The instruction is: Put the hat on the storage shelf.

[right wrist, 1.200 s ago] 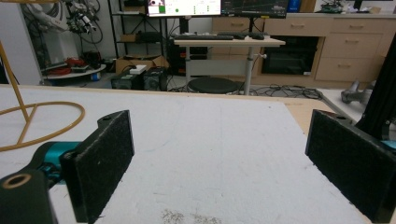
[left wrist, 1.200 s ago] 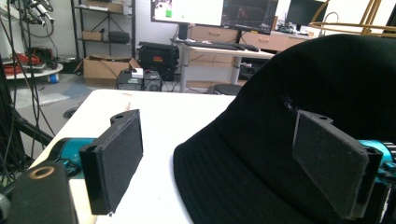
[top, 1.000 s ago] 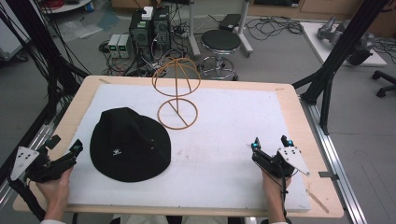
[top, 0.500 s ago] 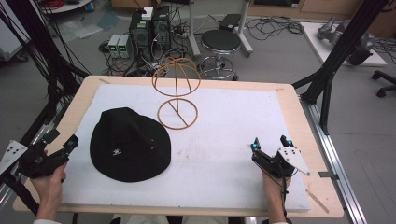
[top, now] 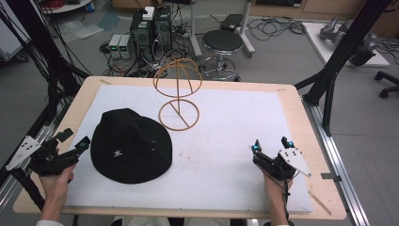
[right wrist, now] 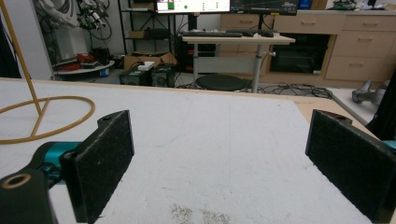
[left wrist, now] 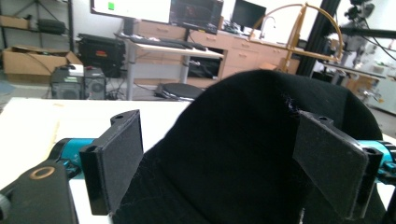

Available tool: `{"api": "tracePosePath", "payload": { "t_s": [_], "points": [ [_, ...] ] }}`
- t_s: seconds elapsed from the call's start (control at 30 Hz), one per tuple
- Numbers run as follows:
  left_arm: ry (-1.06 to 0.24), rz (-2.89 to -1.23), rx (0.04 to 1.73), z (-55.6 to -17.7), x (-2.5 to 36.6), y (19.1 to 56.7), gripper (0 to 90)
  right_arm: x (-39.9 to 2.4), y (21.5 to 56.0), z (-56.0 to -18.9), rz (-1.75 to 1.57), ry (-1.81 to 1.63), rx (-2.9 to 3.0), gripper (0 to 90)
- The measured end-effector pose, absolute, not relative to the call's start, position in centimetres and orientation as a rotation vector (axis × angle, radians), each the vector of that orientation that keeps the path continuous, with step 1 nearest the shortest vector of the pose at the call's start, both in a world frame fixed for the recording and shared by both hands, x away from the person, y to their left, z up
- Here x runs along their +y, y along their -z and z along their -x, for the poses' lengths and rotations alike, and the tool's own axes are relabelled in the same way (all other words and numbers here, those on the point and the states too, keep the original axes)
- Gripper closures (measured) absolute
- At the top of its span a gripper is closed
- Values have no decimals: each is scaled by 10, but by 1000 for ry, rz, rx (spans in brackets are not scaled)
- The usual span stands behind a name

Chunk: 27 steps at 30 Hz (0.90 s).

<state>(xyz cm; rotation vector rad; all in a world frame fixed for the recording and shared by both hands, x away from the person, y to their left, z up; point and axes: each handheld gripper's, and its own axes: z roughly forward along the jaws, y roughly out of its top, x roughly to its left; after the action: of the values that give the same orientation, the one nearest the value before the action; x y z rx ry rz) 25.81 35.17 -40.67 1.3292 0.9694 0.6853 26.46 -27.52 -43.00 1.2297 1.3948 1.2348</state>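
Lying on the white mat of the desk [top: 291,101], a black hat [top: 131,146] is sitting just right of the left claw [top: 70,142], whose spread jaws are framing its brim without touching. Well apart, the right claw [top: 270,144] is hovering released, gripping nothing, before a wire stand [top: 178,94].

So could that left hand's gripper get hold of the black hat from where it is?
Probably yes. The left gripper is open just beside the black hat, its fingers already either side of the brim, with nothing between.
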Motion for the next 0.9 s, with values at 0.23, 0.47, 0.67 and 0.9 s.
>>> {"api": "tracePosePath", "payload": {
  "t_s": [0.23,0.47,0.67,0.9],
  "points": [
    [-642,-1404,935,-264,334,410,167,-276,430,-264,-1230,-1234,1398,70],
    [-608,-1517,902,-271,313,416,165,-276,430,-264,-1225,-1233,1401,70],
    [-584,-1562,880,-274,302,419,166,-277,430,-263,-1231,-1234,1401,70],
    [-576,-1608,871,-276,293,423,166,-278,431,-264,-1220,-1232,1406,70]
  ]
}}
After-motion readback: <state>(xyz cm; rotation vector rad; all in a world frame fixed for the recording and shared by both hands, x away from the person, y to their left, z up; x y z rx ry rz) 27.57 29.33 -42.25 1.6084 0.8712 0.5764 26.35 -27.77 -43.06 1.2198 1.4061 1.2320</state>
